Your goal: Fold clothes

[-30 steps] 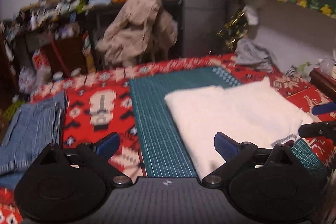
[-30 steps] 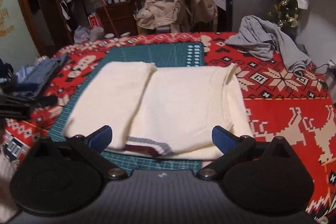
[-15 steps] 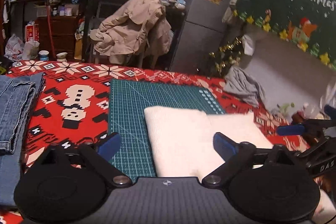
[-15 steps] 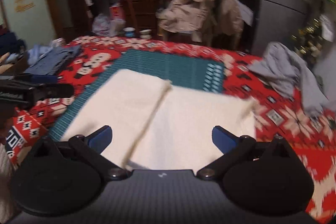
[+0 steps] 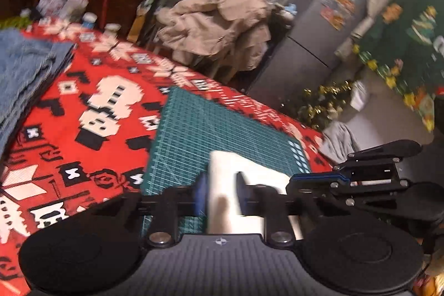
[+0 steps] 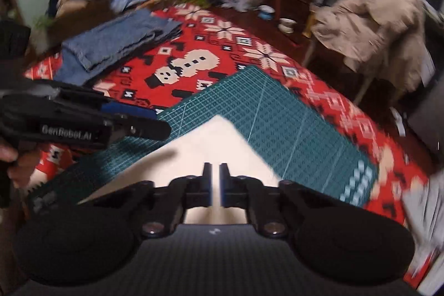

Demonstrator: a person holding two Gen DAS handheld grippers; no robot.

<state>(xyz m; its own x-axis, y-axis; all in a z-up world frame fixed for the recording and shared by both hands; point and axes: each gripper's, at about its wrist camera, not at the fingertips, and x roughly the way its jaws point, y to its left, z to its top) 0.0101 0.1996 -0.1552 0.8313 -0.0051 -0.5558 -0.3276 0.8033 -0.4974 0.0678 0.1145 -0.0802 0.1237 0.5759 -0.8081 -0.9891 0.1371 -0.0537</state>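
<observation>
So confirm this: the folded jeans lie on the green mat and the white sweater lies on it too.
Wrong on the jeans: the right wrist view shows them on the red cloth, off the green mat. The white sweater does lie on the mat.

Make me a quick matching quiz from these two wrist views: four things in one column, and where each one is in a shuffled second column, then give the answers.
Things:
1. white sweater
2. folded jeans
3. beige coat
4. green cutting mat

Places:
A. draped over a chair beyond the table
B. flat on the red patterned cloth, under the sweater
C. on the mat, in front of both grippers
D. on the red cloth, away from the mat

Pairs: 1-C, 2-D, 3-A, 4-B
</observation>
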